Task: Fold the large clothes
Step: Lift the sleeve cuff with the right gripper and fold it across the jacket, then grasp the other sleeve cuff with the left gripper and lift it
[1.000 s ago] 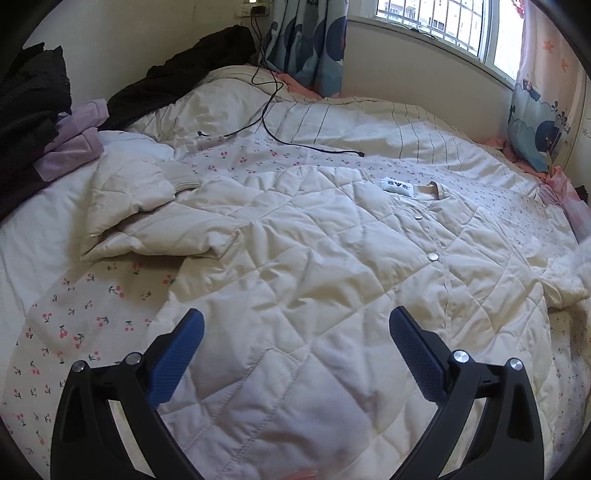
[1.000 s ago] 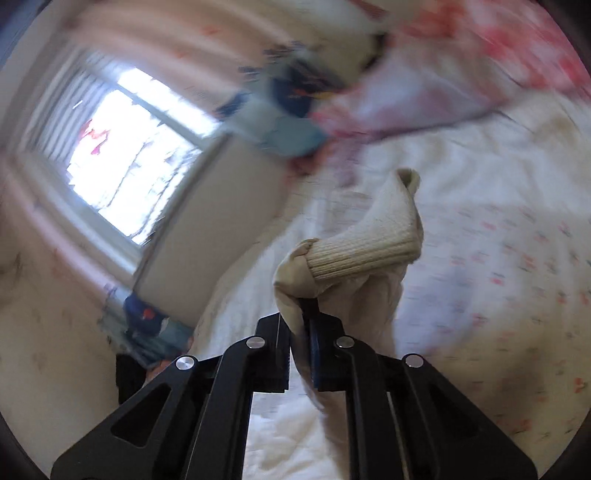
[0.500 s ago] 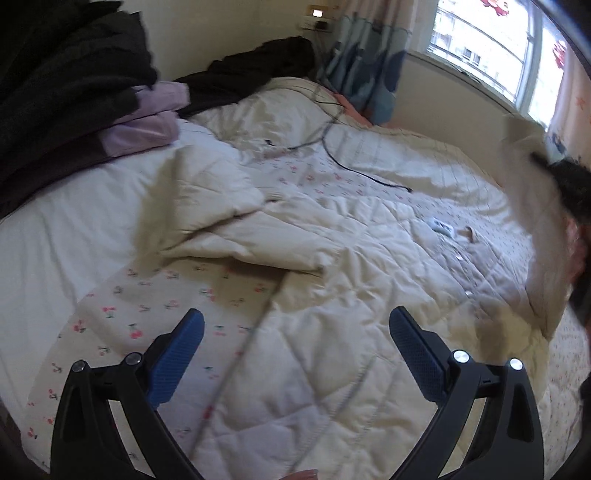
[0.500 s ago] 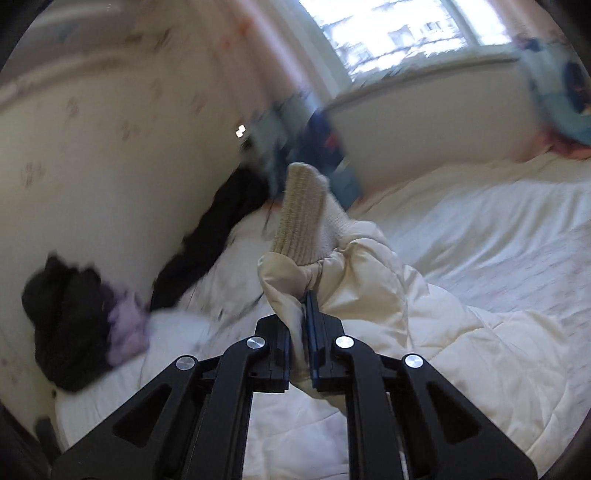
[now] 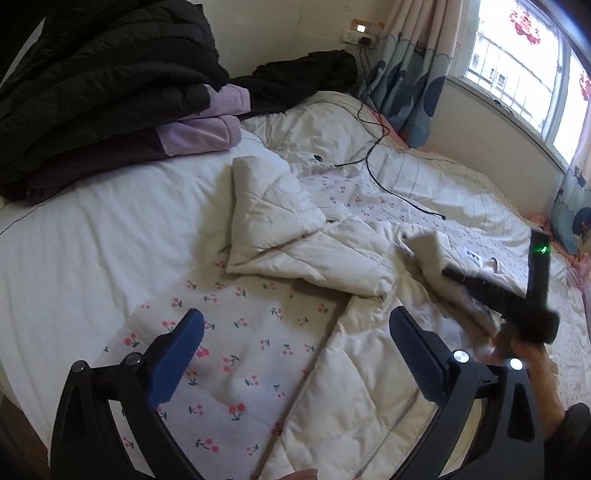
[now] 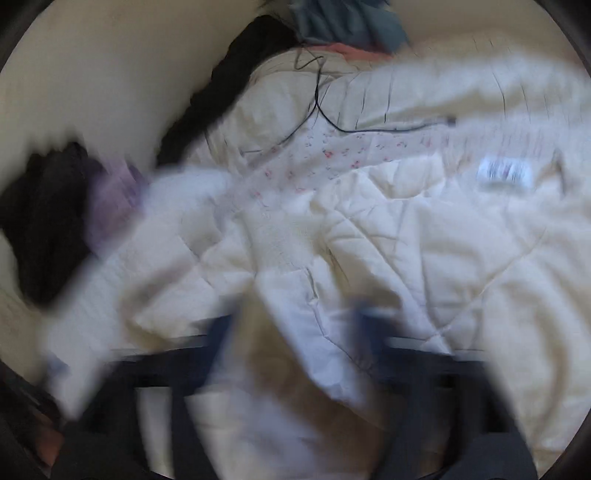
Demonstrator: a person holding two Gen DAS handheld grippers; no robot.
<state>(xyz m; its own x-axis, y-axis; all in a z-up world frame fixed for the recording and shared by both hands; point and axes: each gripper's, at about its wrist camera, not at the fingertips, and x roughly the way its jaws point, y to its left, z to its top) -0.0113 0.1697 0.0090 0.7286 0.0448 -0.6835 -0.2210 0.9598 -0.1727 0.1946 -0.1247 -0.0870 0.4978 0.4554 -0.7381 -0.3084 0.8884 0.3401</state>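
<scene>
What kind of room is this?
Most likely a bedroom: a wide bed with a cherry-print sheet, a curtained window, and folded clothes stacked beside a cream quilted jacket.

Jacket [image 5: 332, 258] on bed [image 5: 92, 229]; clothes pile [image 5: 103, 92] behind, left.

Setting: home bedroom. Bed [image 5: 92, 229] fills most of the left wrist frame, covered with white and cherry-print bedding [image 5: 236, 354]. Folded dark and lilac clothes [image 5: 110, 92] stacked upper left. Patterned curtains [image 5: 413, 74] and window [image 5: 517, 66] upper right. Wall socket [image 5: 360, 31] at top centre, black cable [image 5: 373, 147] trailing onto bed.
</scene>
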